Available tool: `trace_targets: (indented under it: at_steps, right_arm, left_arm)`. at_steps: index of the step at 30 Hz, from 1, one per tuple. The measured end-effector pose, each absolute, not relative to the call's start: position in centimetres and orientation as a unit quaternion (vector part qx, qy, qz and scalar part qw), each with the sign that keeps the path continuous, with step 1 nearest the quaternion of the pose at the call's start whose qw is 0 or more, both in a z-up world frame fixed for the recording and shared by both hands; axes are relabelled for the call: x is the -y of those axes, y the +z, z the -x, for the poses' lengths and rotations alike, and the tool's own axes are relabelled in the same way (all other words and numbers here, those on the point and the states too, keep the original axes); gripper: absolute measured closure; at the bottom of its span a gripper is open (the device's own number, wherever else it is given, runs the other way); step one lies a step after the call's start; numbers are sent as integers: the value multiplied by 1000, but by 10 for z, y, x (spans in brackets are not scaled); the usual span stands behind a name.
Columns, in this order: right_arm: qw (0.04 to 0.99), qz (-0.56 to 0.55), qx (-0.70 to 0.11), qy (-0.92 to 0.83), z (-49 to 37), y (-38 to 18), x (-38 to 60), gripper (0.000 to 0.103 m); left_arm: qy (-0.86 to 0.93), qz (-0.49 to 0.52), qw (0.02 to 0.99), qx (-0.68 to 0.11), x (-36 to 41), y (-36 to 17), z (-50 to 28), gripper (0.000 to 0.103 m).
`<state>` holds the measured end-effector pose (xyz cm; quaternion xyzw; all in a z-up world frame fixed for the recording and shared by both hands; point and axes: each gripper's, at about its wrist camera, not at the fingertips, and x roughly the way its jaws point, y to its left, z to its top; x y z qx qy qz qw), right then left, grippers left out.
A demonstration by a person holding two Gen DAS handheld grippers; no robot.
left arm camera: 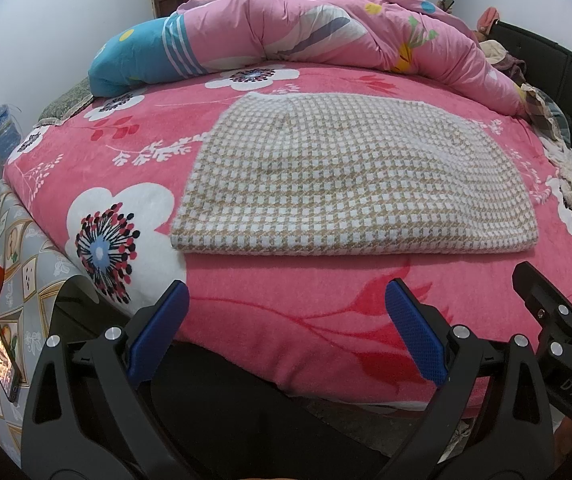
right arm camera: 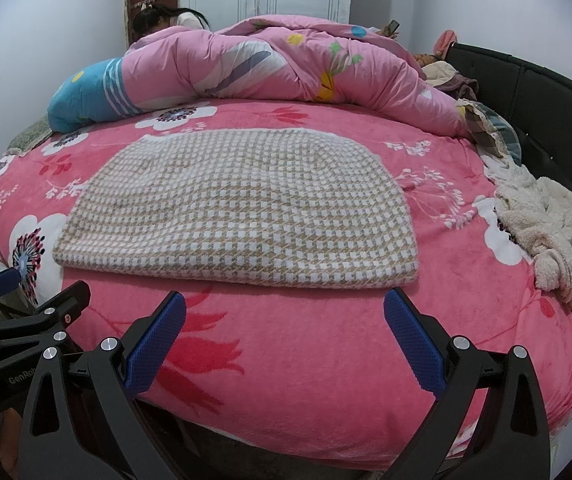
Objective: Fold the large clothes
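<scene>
2 grippers hang side by side off the near edge of the bed, both spread wide with nothing between their blue pads: the left gripper (left arm camera: 286,336) and the right gripper (right arm camera: 285,342). Straight ahead of them, on the pink fleece bedspread with large white flowers (right arm camera: 326,360), lies the beige-and-white houndstooth knit garment (right arm camera: 241,208), already doubled into a flat slab. Its long axis runs left to right, across the line of both grippers, and its thick folded edge faces them, parallel to the bed edge. A bare strip of bedspread separates that edge from the fingertips. The left gripper sits nearer the garment's left half, the right gripper nearer its right half, so each has its own corner to reach. Room is open to the left of the garment; to the right a heap of cream fluffy fabric (right arm camera: 546,220) lies near, and behind it the bunched pink quilt (right arm camera: 286,64) limits any push away.
</scene>
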<state>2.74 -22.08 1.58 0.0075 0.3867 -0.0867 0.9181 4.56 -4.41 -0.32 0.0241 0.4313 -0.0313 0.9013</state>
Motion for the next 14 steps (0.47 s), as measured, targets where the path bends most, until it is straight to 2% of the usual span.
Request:
trace_targets:
  at_steps: [14]
  right_arm:
    - [918, -7, -387, -86, -28, 16, 221, 7]
  left_arm:
    - [-31, -22, 900, -434, 48, -6, -45, 8]
